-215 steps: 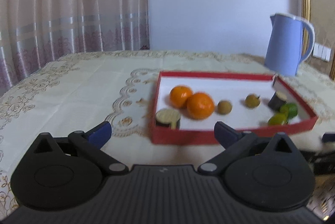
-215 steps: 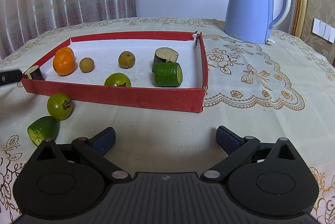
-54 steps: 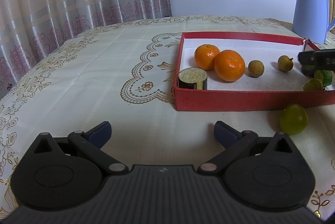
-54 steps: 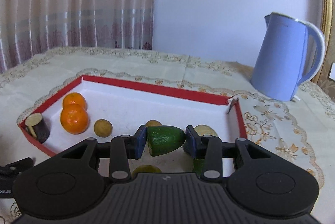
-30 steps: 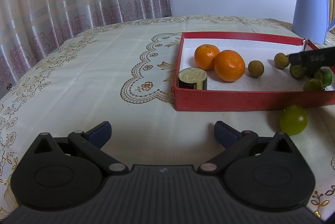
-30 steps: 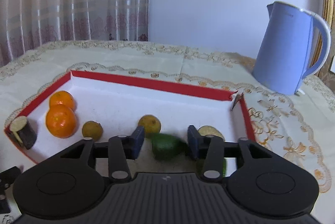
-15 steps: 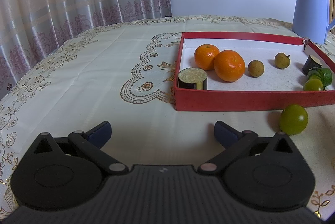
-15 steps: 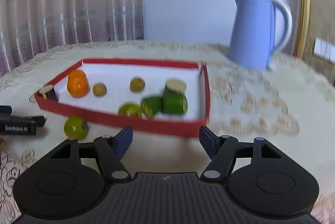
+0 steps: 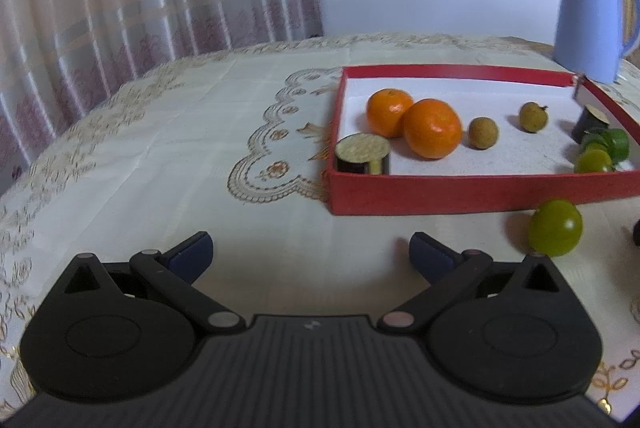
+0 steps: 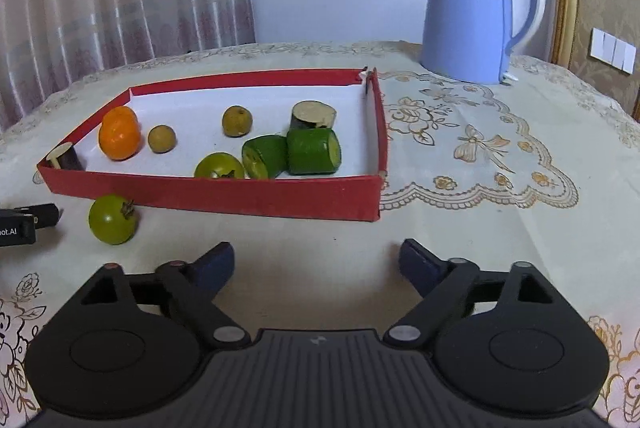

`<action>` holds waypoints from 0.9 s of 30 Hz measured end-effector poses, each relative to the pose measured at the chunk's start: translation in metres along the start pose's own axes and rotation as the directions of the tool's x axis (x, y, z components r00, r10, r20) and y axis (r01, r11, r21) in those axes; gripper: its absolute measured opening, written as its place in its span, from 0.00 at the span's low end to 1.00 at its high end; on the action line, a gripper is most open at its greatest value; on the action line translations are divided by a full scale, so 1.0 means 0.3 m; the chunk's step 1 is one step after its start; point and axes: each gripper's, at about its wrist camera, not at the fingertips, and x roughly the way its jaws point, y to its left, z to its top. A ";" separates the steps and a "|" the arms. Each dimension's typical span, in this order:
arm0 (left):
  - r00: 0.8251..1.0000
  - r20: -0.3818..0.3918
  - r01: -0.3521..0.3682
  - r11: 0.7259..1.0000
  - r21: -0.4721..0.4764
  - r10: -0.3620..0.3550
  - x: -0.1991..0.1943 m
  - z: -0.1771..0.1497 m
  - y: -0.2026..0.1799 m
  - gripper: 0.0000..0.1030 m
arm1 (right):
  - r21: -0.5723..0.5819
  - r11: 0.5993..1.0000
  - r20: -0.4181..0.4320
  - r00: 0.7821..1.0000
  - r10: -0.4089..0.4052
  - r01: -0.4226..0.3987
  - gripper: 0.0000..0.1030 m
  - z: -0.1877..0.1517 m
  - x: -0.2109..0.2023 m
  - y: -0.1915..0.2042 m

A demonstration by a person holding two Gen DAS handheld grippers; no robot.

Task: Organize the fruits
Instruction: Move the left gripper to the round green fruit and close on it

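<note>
Presently, we list:
Right gripper (image 10: pixel 316 258): jaws opening, nothing between.
Left gripper (image 9: pixel 310 252): wide, empty.
Green tomato (image 10: pixel 113 219): outside red tray (image 10: pixel 224 193), beside front wall.
Tablecloth (image 10: pixel 500 228): open right of tray.
Cut off: kettle (image 9: pixel 588 24).

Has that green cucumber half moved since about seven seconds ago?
Yes. The cucumber half went from the tablecloth in front of the red tray into it, beside the cucumber chunk.

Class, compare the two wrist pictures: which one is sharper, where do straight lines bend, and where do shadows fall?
Right wrist view: sharper, with the red tray rim crisp; the table edge curves from fisheye. Left wrist view: softer and dimmer, and the green tomato is slightly blurred, with a faint shadow to its left; corners darken in both.
</note>
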 end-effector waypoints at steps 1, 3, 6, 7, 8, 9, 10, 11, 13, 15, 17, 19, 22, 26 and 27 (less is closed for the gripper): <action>1.000 0.009 -0.001 1.000 0.011 0.001 -0.007 -0.001 -0.008 1.00 | -0.007 1.000 -0.005 1.000 0.003 -0.003 0.93 0.000 0.003 0.003; 0.999 0.033 -0.003 1.000 0.027 0.002 -0.028 0.001 -0.027 1.00 | -0.016 1.000 -0.008 1.000 -0.001 0.001 0.94 0.000 0.004 0.006; 0.997 0.044 0.062 0.998 0.026 -0.063 -0.072 0.018 -0.051 1.00 | -0.011 1.000 -0.008 1.000 0.005 -0.005 0.94 -0.001 0.003 0.003; 0.995 0.048 0.082 0.996 0.028 -0.083 -0.085 0.024 -0.063 1.00 | -0.010 1.000 -0.008 1.000 0.007 -0.008 0.95 0.000 0.002 0.002; 0.995 0.050 0.090 0.995 0.034 -0.092 -0.093 0.031 -0.080 1.00 | -0.010 1.000 -0.008 1.000 0.008 -0.008 0.95 0.000 0.002 0.002; 0.994 0.045 0.095 0.995 0.036 -0.097 -0.098 0.043 -0.099 1.00 | -0.010 1.000 -0.008 1.000 0.008 -0.008 0.95 0.000 0.002 0.002; 0.993 0.039 0.107 0.994 0.034 -0.109 -0.097 0.050 -0.112 1.00 | -0.008 1.000 -0.008 1.000 0.009 -0.009 0.95 0.000 0.002 0.002; 0.991 0.026 0.130 0.991 0.031 -0.131 -0.093 0.057 -0.127 1.00 | -0.005 1.000 -0.007 1.000 0.012 -0.012 0.95 0.000 0.002 0.001; 0.987 0.008 0.158 0.987 0.024 -0.158 -0.088 0.066 -0.151 1.00 | -0.001 1.000 -0.006 1.000 0.016 -0.016 0.95 0.001 0.001 -0.002; 0.984 -0.001 0.178 0.984 0.015 -0.178 -0.087 0.070 -0.168 1.00 | 0.001 1.000 -0.006 1.000 0.018 -0.018 0.95 0.002 0.001 -0.002; 0.979 -0.011 0.202 0.979 0.009 -0.202 -0.084 0.075 -0.183 1.00 | 0.000 1.000 -0.006 1.000 0.017 -0.017 0.95 0.002 0.001 -0.003; 0.978 -0.014 0.207 0.978 0.008 -0.207 -0.079 0.080 -0.199 1.00 | 0.000 1.000 -0.006 1.000 0.017 -0.017 0.96 0.002 0.001 -0.002; 0.979 -0.013 0.202 0.979 0.009 -0.202 -0.067 0.091 -0.219 1.00 | 0.001 1.000 -0.006 1.000 0.018 -0.018 0.96 0.002 0.001 -0.003; 0.979 -0.013 0.204 0.979 0.031 -0.203 -0.061 0.092 -0.249 1.00 | 0.002 1.000 -0.006 1.000 0.019 -0.019 0.96 0.002 0.001 -0.004; 0.979 -0.011 0.203 0.978 0.039 -0.202 -0.060 0.090 -0.258 1.00 | 0.002 1.000 -0.006 1.000 0.019 -0.019 0.96 0.002 0.001 -0.003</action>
